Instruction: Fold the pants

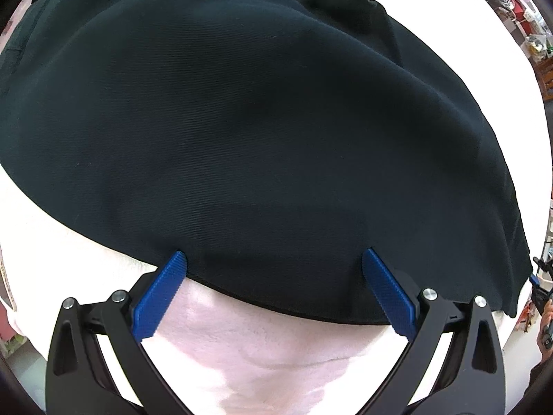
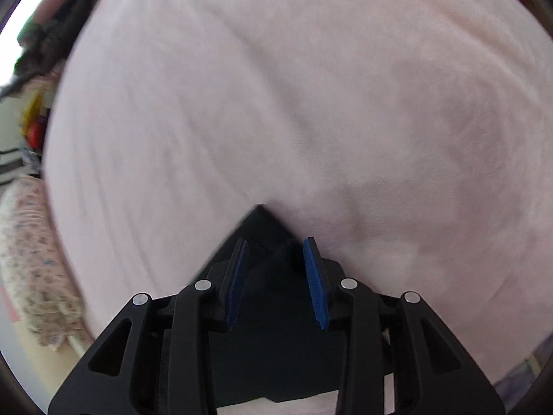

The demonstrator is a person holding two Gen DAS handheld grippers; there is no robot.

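The black pants (image 1: 259, 121) lie spread on a pale pink blanket (image 1: 262, 339) and fill most of the left wrist view. My left gripper (image 1: 274, 254) points down at their near folded edge. It is wide open, and both blue fingertips (image 1: 174, 266) rest against that edge. In the right wrist view a pointed corner of the pants (image 2: 262, 221) lies on the blanket (image 2: 276, 86). My right gripper (image 2: 275, 239) straddles this corner with its jaws apart. A small hump of fabric sits close to the right pad (image 2: 316, 276), and neither pad pinches it.
The blanket stretches wide beyond the pants corner in the right wrist view. A flowered quilt or pillow (image 2: 31, 259) lies off its left side. Room clutter (image 1: 532, 34) shows past the bed at the right rim of the left wrist view.
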